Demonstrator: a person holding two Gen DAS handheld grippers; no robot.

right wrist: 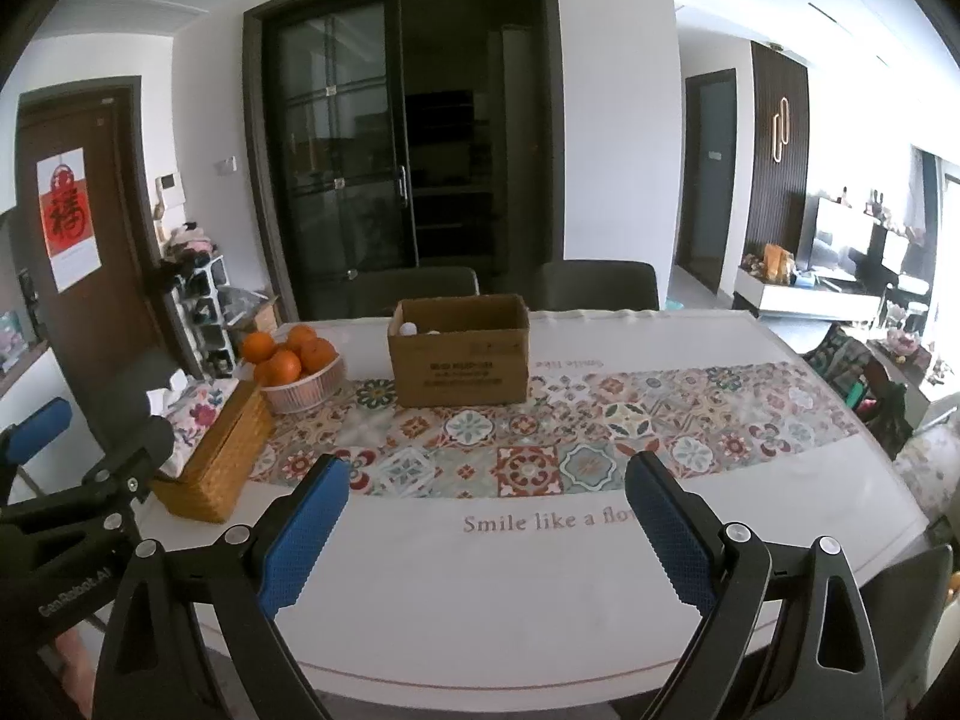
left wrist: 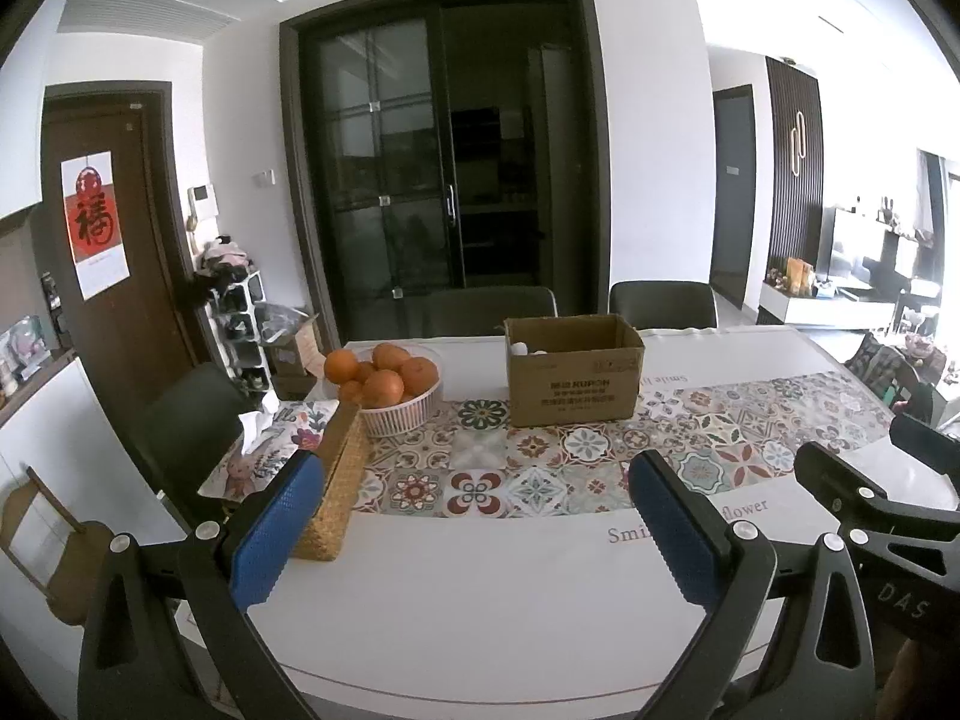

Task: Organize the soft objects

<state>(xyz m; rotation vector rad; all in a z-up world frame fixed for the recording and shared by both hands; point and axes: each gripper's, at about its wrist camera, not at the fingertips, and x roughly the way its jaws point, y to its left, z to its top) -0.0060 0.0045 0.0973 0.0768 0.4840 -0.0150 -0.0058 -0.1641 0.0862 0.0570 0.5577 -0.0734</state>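
From the left wrist we see our left tongs spread wide over the white worktop, nothing between their blue pads. The open brown cardboard box stands beyond them on the patterned tile runner, small white things inside it. Left of the box sits the white slatted basket of oranges.

From the right wrist, our right tongs likewise gape empty; the box lies ahead, slightly left.
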